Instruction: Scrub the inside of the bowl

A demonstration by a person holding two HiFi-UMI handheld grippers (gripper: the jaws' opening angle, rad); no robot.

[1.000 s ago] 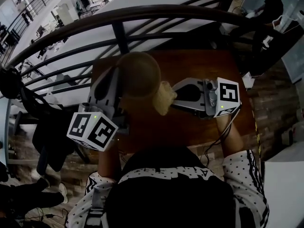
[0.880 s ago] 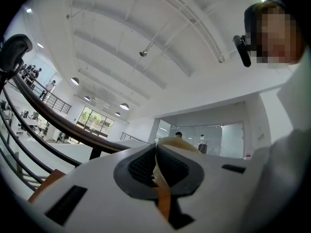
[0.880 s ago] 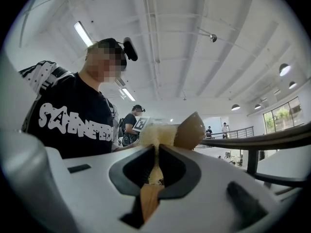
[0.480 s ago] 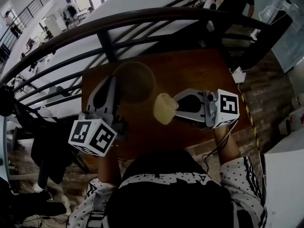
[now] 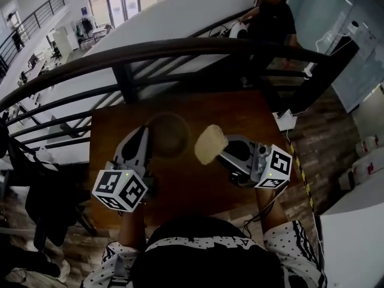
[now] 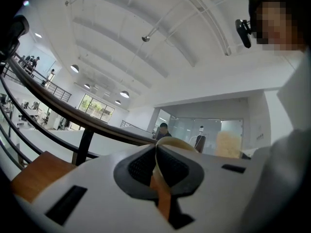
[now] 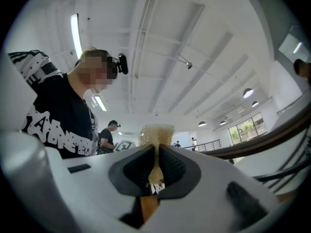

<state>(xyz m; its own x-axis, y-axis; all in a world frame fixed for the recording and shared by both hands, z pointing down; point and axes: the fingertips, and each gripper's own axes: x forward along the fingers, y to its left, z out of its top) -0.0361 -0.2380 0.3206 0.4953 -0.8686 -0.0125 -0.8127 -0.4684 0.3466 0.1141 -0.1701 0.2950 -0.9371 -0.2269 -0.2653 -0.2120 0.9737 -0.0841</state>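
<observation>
Bowl [image 5: 168, 135] is pinched at its rim by the left hand-held gripper [image 5: 146, 134], steadying it. Right hand-held gripper [image 5: 224, 147] clamps the sponge [image 5: 210, 144] alongside — ready to scrub.

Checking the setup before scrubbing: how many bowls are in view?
1. The bowl is over the wooden table, left of the sponge, its rim clamped in the left hand-held gripper. The person's body hides the table's near edge, so another could be unseen.
</observation>
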